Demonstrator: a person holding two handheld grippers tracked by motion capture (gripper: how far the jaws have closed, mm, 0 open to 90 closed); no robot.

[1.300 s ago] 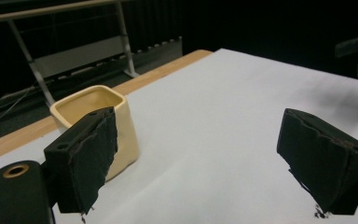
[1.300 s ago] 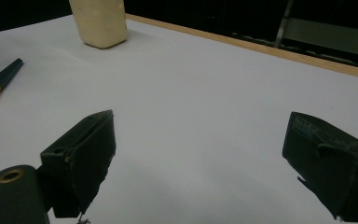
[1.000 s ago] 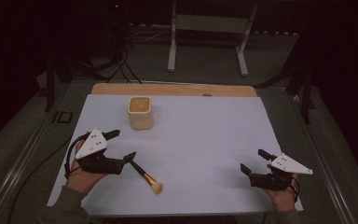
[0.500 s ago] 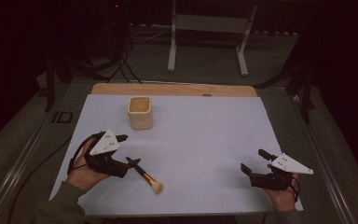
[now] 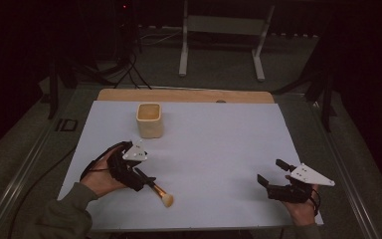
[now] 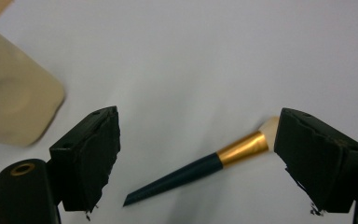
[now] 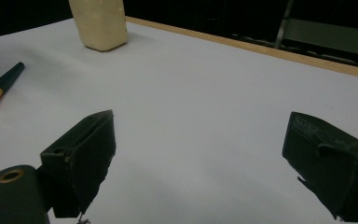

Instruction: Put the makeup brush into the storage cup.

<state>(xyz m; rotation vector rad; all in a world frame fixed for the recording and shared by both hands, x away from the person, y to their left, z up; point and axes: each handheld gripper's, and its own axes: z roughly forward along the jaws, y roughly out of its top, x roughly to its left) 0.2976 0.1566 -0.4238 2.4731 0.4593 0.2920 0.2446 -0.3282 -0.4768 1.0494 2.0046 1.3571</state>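
Note:
A makeup brush (image 5: 160, 194) with a dark handle, gold ferrule and pale bristles lies on the white sheet near the front left. My left gripper (image 5: 146, 180) is open and hovers over its handle end. In the left gripper view the brush (image 6: 200, 170) lies on the sheet between the two black jaws, touching neither, and the left gripper (image 6: 200, 135) holds nothing. My right gripper (image 5: 269, 171) rests open and empty near the front right corner. In the right gripper view the gripper (image 7: 200, 135) has bare sheet between its jaws.
A cream square cup (image 5: 149, 119) stands upright at the back left of the white sheet (image 5: 219, 144); it shows as the cup (image 6: 14, 107) and the cup (image 7: 100, 23) in the gripper views. A wooden table edge (image 5: 184, 95) runs behind. The brush (image 7: 0, 88) lies far left.
My left gripper has moved right and turned toward the brush, so its open jaws now straddle the handle. The brush, the cup and the right gripper have not moved.

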